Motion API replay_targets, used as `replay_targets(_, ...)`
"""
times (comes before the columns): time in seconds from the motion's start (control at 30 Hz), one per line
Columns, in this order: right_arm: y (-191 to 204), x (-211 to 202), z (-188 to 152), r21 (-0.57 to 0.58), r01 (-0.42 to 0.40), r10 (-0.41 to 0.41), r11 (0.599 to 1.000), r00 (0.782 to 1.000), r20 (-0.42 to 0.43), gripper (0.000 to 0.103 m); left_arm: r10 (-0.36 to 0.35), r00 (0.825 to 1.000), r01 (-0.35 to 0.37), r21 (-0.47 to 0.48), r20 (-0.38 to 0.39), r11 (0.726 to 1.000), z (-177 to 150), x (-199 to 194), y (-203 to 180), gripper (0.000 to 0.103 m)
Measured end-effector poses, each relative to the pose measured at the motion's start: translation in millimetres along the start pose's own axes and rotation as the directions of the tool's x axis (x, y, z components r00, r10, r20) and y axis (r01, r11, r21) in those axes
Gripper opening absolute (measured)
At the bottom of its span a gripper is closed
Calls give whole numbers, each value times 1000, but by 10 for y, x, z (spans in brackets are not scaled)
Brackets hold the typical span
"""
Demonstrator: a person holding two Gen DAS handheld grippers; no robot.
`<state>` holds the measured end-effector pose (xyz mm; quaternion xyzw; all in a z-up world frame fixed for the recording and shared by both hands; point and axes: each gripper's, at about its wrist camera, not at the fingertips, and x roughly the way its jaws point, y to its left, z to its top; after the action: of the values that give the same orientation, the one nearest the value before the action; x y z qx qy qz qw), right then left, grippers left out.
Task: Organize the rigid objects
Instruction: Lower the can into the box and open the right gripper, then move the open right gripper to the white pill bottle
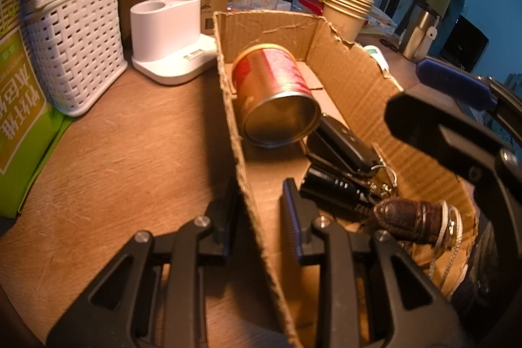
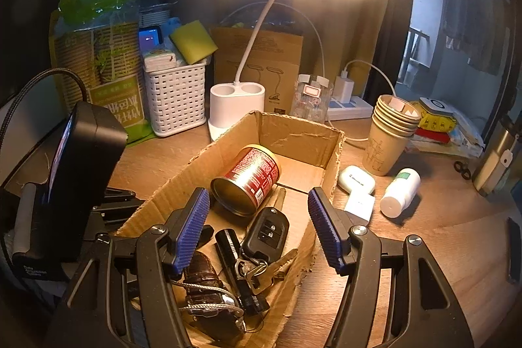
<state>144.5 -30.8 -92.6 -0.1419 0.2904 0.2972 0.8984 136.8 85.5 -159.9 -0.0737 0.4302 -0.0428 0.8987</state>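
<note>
— What do you see along your left tool?

— My left gripper point(image 1: 261, 217) straddles the near side wall of the cardboard box point(image 1: 345, 70), one finger outside and one inside. The jaws sit close to the wall, but I cannot tell whether they pinch it or only bracket it. Inside the box, the red can point(image 1: 274, 93) lies on its side toward the far end; nearer me lie the car key point(image 1: 342, 142), a black flashlight point(image 1: 336, 194) and a brown leather piece point(image 1: 407, 220) wound with a cord. Beyond the box stand the white basket point(image 1: 75, 51) and the lamp base point(image 1: 169, 35).

— And the right one?

— My right gripper point(image 2: 259, 230) hangs wide open and empty over the near end of the box, holding nothing. The same four things rest inside. Out on the table point(image 2: 440, 234), just beside the box's right wall, lie a white earbud case point(image 2: 355, 180), a small white card point(image 2: 360, 206) and a white bottle point(image 2: 399, 193) on its side, near the stacked paper cups point(image 2: 388, 132).

— So how far along are you?

— Past halfway, I'd judge: four items boxed, two or three loose ones left on the right.
</note>
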Motion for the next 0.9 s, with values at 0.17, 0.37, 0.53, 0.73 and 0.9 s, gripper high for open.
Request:
replay_targets(0.17,-103,-42,-6,32,11,-11,999,1000,10,66,0,1000,0,0,0,1000,-1,0,-1,28)
replay_targets(0.37,-223,-92,-11,72,2,-3,997,1000,19,66,-1,1000,1,0,0,1000,0,0,2,28)
replay_targets(0.53,-333,-134,-16,98,12,-15,995,999,28,67,-1,1000,1,0,0,1000,0,0,0,28)
replay_targets(0.73,-504,-161,-46,143,31,-36,989,999,34,67,-1,1000,1,0,0,1000,0,0,2,28)
replay_targets(0.9,-661,-170,-82,180,54,-61,982,998,31,67,-1,1000,1,0,0,1000,1,0,4,28)
